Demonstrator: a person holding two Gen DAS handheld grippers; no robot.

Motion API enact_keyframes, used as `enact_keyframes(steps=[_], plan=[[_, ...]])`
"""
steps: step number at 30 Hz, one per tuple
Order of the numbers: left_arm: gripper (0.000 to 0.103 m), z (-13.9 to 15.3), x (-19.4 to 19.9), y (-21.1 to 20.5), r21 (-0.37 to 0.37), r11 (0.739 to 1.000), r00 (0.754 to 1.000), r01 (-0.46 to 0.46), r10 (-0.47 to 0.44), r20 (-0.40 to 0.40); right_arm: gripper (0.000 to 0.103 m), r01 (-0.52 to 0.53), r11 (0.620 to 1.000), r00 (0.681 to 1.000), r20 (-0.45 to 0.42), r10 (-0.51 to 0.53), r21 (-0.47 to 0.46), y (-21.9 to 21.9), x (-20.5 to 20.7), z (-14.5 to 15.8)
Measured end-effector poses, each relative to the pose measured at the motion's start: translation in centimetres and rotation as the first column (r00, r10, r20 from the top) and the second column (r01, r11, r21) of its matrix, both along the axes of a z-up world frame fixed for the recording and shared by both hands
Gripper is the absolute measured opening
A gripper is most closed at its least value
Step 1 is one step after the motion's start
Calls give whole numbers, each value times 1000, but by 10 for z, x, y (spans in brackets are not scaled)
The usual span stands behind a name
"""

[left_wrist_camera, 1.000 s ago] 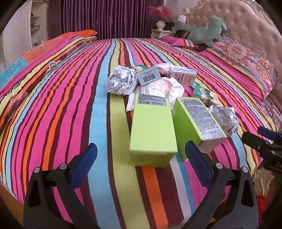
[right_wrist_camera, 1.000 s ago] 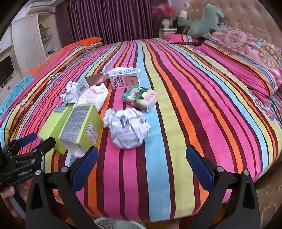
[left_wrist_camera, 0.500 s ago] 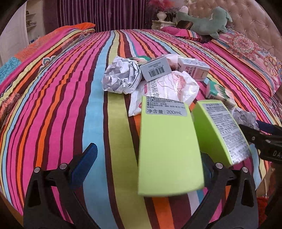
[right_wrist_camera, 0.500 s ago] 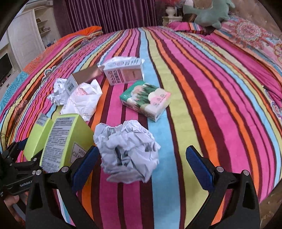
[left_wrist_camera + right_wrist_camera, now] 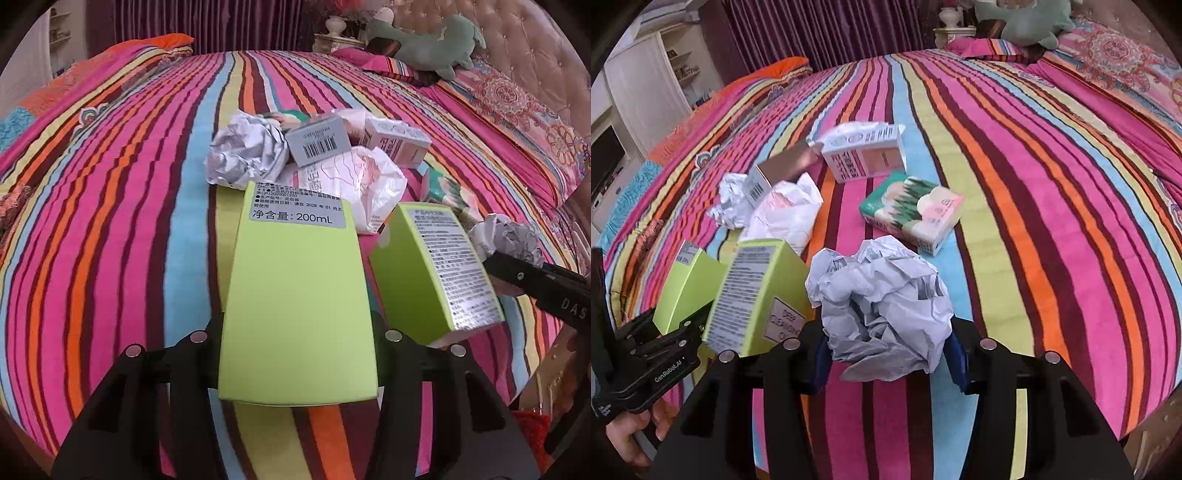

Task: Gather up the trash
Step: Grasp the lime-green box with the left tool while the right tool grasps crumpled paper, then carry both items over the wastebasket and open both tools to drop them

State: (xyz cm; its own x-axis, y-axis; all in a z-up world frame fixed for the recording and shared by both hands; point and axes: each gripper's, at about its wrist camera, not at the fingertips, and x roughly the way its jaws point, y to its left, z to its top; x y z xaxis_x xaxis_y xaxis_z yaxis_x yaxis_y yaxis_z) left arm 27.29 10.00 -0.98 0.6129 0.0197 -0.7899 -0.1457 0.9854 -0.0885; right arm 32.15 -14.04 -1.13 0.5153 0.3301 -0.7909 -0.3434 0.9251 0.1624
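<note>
In the left wrist view, the left tool (image 5: 297, 332) has its two fingers pressed against the sides of a lime-green carton (image 5: 297, 306) marked 200mL, pinching it near the edge of the striped bedspread (image 5: 122, 206). Just to its right lies a second green carton (image 5: 436, 273) with small print on its face, tilted. Behind them sit a crumpled paper ball (image 5: 245, 153), a grey box with a barcode (image 5: 318, 142), a white plastic wrapper (image 5: 364, 182) and a pink-and-white box (image 5: 399, 142). At the right edge, the black finger of the right tool (image 5: 532, 273) meets another crumpled paper wad (image 5: 508, 238). A green plush toy (image 5: 424, 44) rests by the headboard.

In the right wrist view, the right tool (image 5: 888, 363) has its blue pads (image 5: 955, 356) closed in on the large crumpled paper wad (image 5: 882, 310), gripping it. Left of it stand the two green cartons, the nearer one (image 5: 757, 299) labelled "DEEP CLEANSING", the farther one (image 5: 685, 288) between the fingers of the left tool (image 5: 661, 332). A tissue pack (image 5: 912, 210) lies just beyond the wad.
</note>
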Motion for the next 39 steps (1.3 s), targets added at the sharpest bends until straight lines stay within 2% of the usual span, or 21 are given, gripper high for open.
enact_keyframes(steps=[7,13,17,22,27,29,31,34,39], plan=[[48,26,-31,5,2,1000,999,-4,4,37,48,31,999,999,25,-31,24,-18,-23,24],[49,39,-75,3,-9,1000,998,-1,1,57,48,56,998,997,43,-58,39,-36,-56,40],[48,41,-114,-8,-17,1000,998,18,-17,60,48,59,997,998,31,-61,54,-42,-88,40],[48,24,-163,-33,-28,997,997,77,-77,15,48,62,992,997,-43,-57,108,-47,-136,22],[49,-23,-193,-53,-107,989,986,102,-115,-123,48,52,993,981,-190,-32,104,-41,-172,-24],[49,-42,-198,-59,-151,984,978,97,-122,-168,48,66,992,964,-265,-35,111,-40,-179,-49],[49,-61,-200,-67,-181,979,966,90,-129,-222,48,100,988,932,-360,-50,121,-41,-183,-75],[49,-94,-199,-74,-234,970,935,60,-136,-327,48,154,980,870,-488,-75,123,-45,-182,-113],[49,-148,-191,-85,-259,966,848,4,-140,-510,48,236,967,754,-645,-121,94,-56,-183,-161]])
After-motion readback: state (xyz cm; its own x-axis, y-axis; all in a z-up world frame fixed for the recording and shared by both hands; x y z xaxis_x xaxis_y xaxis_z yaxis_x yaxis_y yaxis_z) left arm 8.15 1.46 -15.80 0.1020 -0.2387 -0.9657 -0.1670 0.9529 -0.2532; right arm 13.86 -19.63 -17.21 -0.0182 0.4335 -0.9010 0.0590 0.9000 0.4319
